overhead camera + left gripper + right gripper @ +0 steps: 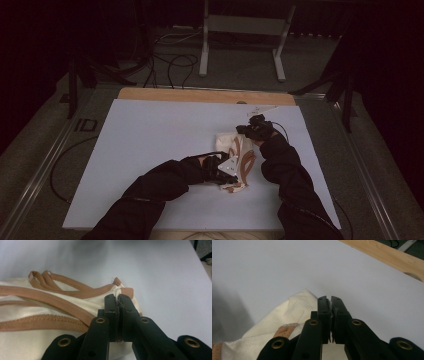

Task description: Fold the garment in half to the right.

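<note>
A cream cloth bag (235, 155) with tan straps (62, 288) lies crumpled near the middle of the white table sheet (150, 150), between the person's two hands. The bag is judged light, soft and limp: it will sag and fold wherever it is unsupported, and a single grip would let the rest trail and bunch. The woven straps look firmer than the body cloth, and the stitched hems and corners, where layers double up, are the likeliest places for a secure pinch; the plain cloth between them may slip out of a shallow grip. The left gripper (118, 297), at the near end of the bag in the high view, has its jaws pressed together on a corner where a tan strap end meets the cream cloth; a sliver of fabric shows in the seam between the pads. The right gripper (330, 299), at the far end of the bag, likewise has its jaws drawn almost fully together; in its own view the cream cloth lies below and to the left of the jaws, and a thin edge seems caught low between the pads, though the pinched part is mostly hidden. With both ends held, the bag is judged ready to be spread or stretched flat, provided the pull stays gentle enough that neither thin edge slides free.
</note>
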Motion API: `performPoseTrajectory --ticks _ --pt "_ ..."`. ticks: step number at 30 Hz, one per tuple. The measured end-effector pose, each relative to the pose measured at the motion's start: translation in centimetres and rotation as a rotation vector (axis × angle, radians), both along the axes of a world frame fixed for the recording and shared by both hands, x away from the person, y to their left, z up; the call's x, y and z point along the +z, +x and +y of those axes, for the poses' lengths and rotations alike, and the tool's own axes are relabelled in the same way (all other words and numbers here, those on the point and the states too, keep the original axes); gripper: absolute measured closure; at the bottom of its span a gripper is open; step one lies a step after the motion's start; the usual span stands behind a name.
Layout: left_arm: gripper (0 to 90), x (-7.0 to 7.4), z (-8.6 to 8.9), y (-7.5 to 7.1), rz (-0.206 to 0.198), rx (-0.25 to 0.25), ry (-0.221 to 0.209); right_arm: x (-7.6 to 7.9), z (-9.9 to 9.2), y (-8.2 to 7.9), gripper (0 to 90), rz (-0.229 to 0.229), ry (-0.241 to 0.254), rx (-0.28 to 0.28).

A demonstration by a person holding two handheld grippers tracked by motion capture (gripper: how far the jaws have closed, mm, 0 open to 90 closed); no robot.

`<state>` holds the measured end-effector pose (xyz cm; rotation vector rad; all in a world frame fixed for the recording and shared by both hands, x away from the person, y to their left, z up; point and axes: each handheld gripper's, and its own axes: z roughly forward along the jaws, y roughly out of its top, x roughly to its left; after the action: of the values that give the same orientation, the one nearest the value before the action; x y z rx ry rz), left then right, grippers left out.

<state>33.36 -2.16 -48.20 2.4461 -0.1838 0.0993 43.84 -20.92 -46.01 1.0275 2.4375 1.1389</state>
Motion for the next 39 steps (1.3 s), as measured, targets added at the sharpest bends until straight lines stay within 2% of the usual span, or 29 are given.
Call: performPoseTrajectory --ticks 2,8,22,29,39 --pt "87.5 -0.2 -0.2 -0.1 -0.001 0.001 0.011 -0.3 -0.1 0.0 87.1 0.002 -0.006 0.001" --pt "87.4 -0.4 -0.7 -0.1 0.012 0.009 0.0 -0.9 -0.7 0.1 87.0 0.016 -0.003 -0.007" --pt "87.3 -0.4 -1.8 0.0 0.021 0.026 -0.006 -1.8 -2.8 0.4 86.9 0.031 0.029 -0.037" --pt "87.0 -0.7 -2.6 -0.2 0.027 0.032 -0.002 -3.2 -3.1 0.7 86.9 0.047 0.016 -0.058" --pt "85.8 -1.6 -2.4 -0.2 0.052 0.047 -0.003 -5.0 -3.3 0.7 86.5 0.088 0.014 -0.07"
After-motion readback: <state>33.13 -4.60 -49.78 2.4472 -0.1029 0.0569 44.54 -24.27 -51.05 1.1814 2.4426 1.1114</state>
